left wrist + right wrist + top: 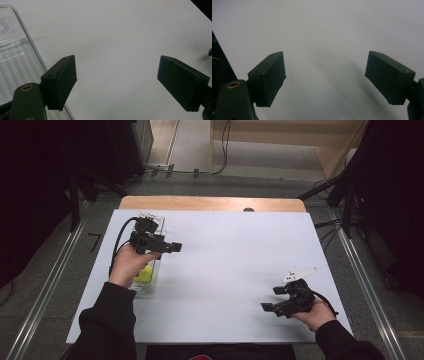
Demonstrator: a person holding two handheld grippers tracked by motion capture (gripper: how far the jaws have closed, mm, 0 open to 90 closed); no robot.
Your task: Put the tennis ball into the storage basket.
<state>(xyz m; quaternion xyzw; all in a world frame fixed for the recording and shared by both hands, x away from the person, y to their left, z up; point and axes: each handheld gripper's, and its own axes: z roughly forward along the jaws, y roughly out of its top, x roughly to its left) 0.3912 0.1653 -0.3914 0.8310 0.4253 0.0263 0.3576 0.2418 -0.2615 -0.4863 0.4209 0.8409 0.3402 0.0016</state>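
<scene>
The clear plastic container (pixel 150 251) at the left edge of the white table (pixel 235 270) is partly covered in the high view by the left hand (pixel 127 262) and the left gripper (pixel 170 247). The yellow-green object (pixel 144 274) inside it is half hidden behind the hand; its kind cannot be told. In the left gripper view the container (pixel 15 65) is cut off by the left and bottom edges. The small white item (pixel 299 273) beside the right gripper (pixel 272 306) is too small to identify.
</scene>
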